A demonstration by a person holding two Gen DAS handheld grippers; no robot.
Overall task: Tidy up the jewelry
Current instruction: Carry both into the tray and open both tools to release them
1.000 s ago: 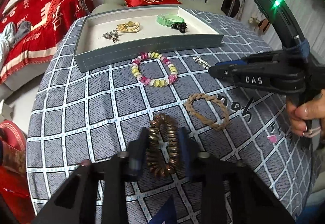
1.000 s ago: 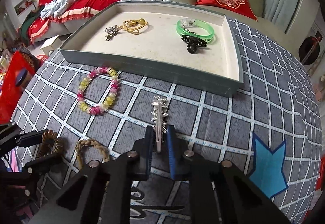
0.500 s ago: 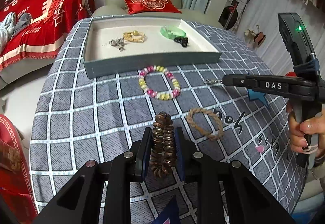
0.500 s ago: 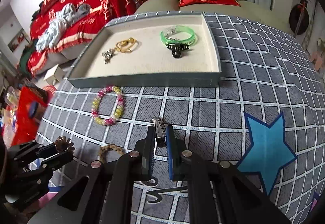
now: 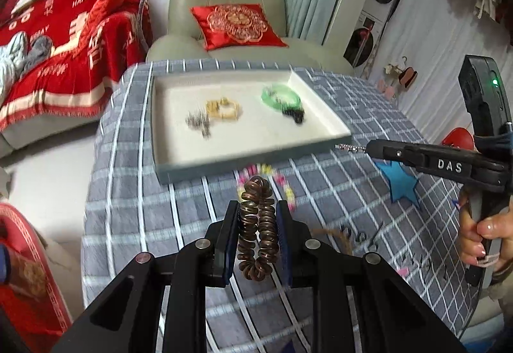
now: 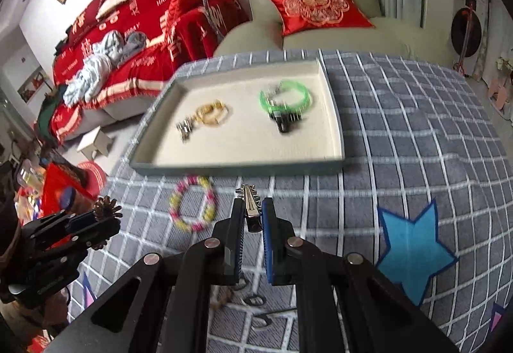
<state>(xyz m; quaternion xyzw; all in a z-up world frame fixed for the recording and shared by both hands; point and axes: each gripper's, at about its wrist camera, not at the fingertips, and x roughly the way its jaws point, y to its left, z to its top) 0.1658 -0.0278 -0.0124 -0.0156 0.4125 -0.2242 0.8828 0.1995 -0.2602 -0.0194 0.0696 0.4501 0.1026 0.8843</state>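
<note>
Left gripper (image 5: 258,226) clamped on a brown coil hair tie (image 5: 257,229), which stands upright between the pads, clear of the cloth. Right gripper (image 6: 252,218) pinches a silver hair clip (image 6: 249,204), its tip poking out ahead. Just beyond both, a pink-and-yellow bead bracelet (image 6: 192,204) lies on the checked tablecloth (image 6: 400,135). Farther ahead, the tray (image 6: 237,168) holds a green bangle (image 6: 285,96), a gold piece (image 6: 211,112) and a blurred silver piece (image 6: 185,128).
</note>
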